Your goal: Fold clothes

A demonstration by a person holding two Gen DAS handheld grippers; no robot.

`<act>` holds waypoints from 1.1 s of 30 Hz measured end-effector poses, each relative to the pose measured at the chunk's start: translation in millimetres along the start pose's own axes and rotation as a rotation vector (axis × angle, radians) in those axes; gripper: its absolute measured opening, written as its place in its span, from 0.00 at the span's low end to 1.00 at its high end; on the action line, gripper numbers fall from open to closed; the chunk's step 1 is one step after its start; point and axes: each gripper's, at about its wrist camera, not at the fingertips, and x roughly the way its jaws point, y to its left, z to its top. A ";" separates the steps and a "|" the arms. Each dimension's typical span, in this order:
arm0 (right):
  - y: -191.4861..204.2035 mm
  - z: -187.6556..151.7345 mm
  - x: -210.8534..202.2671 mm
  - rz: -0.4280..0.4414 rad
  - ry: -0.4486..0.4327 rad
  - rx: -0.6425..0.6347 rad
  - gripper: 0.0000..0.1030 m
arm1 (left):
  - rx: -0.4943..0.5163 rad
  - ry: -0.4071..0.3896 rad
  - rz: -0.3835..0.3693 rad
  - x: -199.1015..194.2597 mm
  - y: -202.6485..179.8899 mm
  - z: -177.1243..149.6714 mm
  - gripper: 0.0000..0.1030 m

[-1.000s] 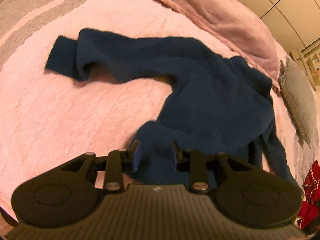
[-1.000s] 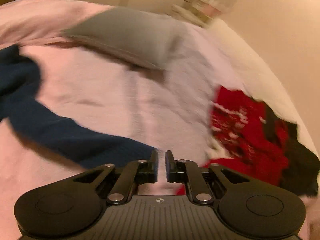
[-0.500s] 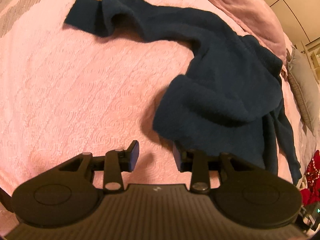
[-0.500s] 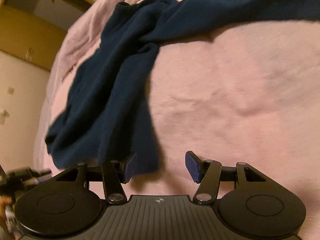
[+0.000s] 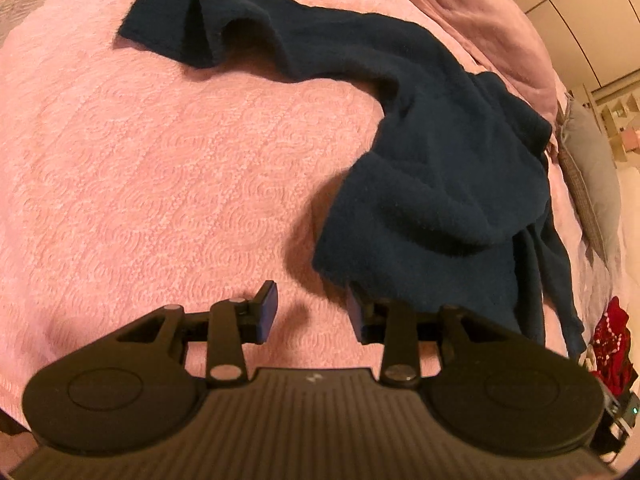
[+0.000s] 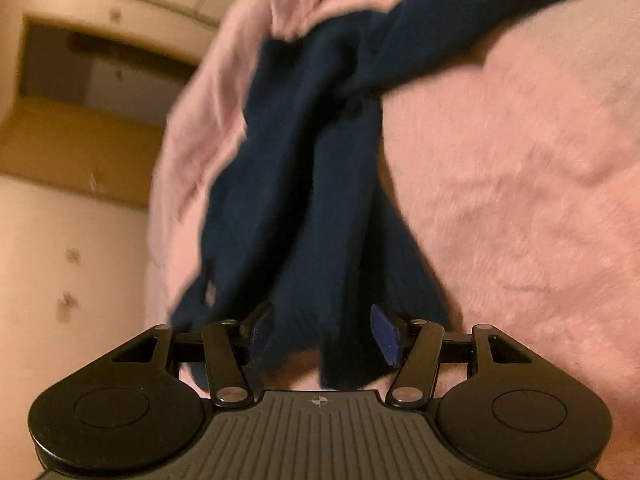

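Note:
A dark blue fleece sweater [image 5: 432,168] lies crumpled on the pink bedspread [image 5: 140,184], one sleeve stretched toward the far left, its hem bunched near me. My left gripper [image 5: 312,312] is open just above the bedspread, its right finger under the hem's corner and nothing clamped. In the right wrist view the same sweater [image 6: 312,168] runs away from me in long folds. My right gripper [image 6: 320,332] is open with the sweater's near edge lying between its fingers, not pinched. That view is blurred.
A pink blanket [image 5: 472,12] is heaped along the far side of the bed. A grey pillow [image 5: 596,184] lies at the right, and a red garment [image 5: 612,340] sits at the right edge. Beige walls and cupboard [image 6: 72,120] show left of the bed.
The left gripper pulled back off the sweater's hem toward bare bedspread and stayed open. The right gripper swung round from the red garment to the sweater, opened, and slid onto its edge.

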 end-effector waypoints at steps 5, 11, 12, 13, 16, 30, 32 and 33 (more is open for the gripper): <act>2.3 16.8 -24.2 0.092 -0.089 0.024 0.07 | 0.055 0.013 -0.015 12.8 -8.2 6.7 0.32; -31.8 74.7 -92.9 0.049 -0.311 0.164 0.07 | 0.154 0.019 -0.040 35.0 -26.4 14.6 0.50; -32.0 78.5 -89.4 0.035 -0.297 0.150 0.07 | 0.159 0.019 -0.031 41.4 -28.9 15.6 0.50; -32.1 82.3 -85.8 0.021 -0.283 0.136 0.07 | 0.164 0.020 -0.020 48.1 -31.4 16.5 0.48; -32.6 81.8 -79.3 0.015 -0.250 0.138 0.07 | 0.150 0.043 -0.048 56.9 -36.8 20.8 0.18; -50.6 43.0 -150.8 -0.087 -0.103 0.102 0.04 | 0.243 -0.107 -0.093 -61.8 -75.1 88.0 0.28; -54.1 36.9 -135.5 -0.142 -0.055 0.115 0.30 | 0.242 -0.037 -0.018 -35.2 -63.1 69.3 0.30; -53.5 34.4 -126.7 -0.135 -0.049 0.109 0.43 | 0.227 -0.003 -0.012 -22.1 -53.3 56.5 0.32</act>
